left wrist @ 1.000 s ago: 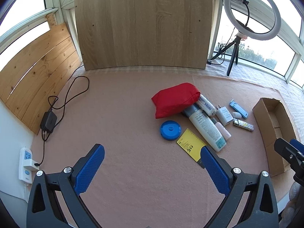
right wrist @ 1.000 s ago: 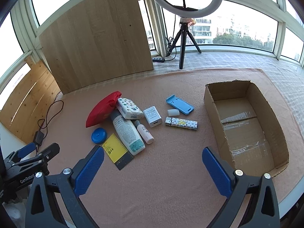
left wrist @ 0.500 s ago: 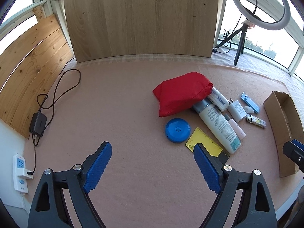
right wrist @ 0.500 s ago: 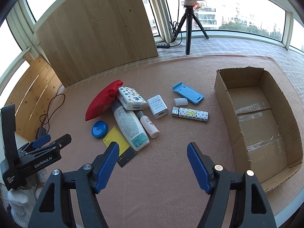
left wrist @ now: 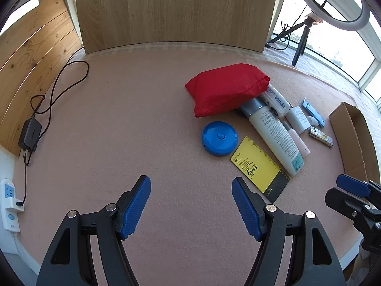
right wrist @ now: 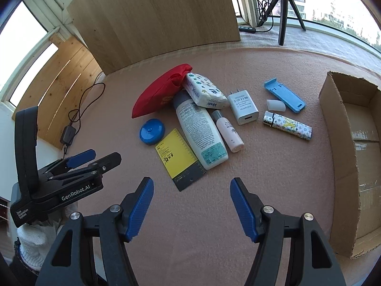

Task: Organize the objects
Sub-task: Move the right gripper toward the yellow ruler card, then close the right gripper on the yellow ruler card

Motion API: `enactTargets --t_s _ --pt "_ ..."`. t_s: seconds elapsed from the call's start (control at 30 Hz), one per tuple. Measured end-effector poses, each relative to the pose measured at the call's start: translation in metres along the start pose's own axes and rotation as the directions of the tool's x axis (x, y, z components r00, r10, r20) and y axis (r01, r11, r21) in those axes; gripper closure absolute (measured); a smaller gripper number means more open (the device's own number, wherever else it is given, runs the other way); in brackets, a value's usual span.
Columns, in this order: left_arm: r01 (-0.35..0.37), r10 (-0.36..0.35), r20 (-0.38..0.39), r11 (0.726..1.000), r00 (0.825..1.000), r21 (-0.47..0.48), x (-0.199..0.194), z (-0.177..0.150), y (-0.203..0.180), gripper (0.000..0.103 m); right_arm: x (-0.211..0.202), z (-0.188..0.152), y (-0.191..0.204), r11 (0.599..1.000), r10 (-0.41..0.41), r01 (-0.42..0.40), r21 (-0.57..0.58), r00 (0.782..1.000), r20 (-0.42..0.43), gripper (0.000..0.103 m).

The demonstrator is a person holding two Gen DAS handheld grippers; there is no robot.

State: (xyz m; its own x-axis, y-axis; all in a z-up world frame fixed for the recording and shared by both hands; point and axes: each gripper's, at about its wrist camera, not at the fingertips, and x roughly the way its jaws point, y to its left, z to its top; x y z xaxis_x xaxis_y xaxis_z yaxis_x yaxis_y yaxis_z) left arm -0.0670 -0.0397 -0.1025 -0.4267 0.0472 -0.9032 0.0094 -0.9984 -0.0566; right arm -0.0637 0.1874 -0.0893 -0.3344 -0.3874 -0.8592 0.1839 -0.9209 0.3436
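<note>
Both tongs gape over bare mat (right wrist: 190,250); box (right wrist: 343,166) rightward.

Both hand-held grippers (left wrist: 191,201) (right wrist: 191,201) gape, empty

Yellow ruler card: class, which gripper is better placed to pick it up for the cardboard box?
Likely right. The right gripper is open, facing the yellow ruler card, with the cardboard box beside it.
</note>
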Motion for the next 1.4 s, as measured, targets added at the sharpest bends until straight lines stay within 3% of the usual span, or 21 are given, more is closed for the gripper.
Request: enactTargets --t_s 0.43,0.6,0.8,1.17,1.3,1.4 --pt "-0.033 0.035 0.017 0.994 0.999 -0.107 -0.029 -0.033 0.056 0.029 0.07 0.04 0.026 0.994 0.09 -0.1 -0.049 0.98 -0.178 0.039" --pt "-0.031 0.033 0.015 0.991 0.999 -0.134 -0.03 -0.038 0.067 0.029 0.089 0.045 0.037 0.991 0.003 -0.031 -0.131 0.978 -0.211 0.039" --pt "-0.029 0.032 0.019 0.988 0.999 -0.152 -0.03 -0.038 0.073 0.029 0.106 0.051 0.036 0.99 -0.065 0.034 -0.136 0.971 -0.229 0.039" --pt "-0.023 0.023 0.001 0.989 1.0 -0.146 -0.022 -0.038 0.069 0.029 0.114 0.051 0.041 0.982 -0.074 0.027 -0.186 0.964 -0.256 0.038" --pt "-0.024 0.024 -0.001 0.989 1.0 -0.146 -0.021 -0.038 0.068 0.029 0.111 0.042 0.046 0.962 -0.115 0.04 -0.269 0.956 -0.271 0.038" --pt "-0.031 0.031 -0.004 0.989 1.0 -0.148 -0.02 -0.038 0.068 0.029 0.113 0.032 0.057 0.923 -0.19 0.082 -0.375 0.946 -0.262 0.038"
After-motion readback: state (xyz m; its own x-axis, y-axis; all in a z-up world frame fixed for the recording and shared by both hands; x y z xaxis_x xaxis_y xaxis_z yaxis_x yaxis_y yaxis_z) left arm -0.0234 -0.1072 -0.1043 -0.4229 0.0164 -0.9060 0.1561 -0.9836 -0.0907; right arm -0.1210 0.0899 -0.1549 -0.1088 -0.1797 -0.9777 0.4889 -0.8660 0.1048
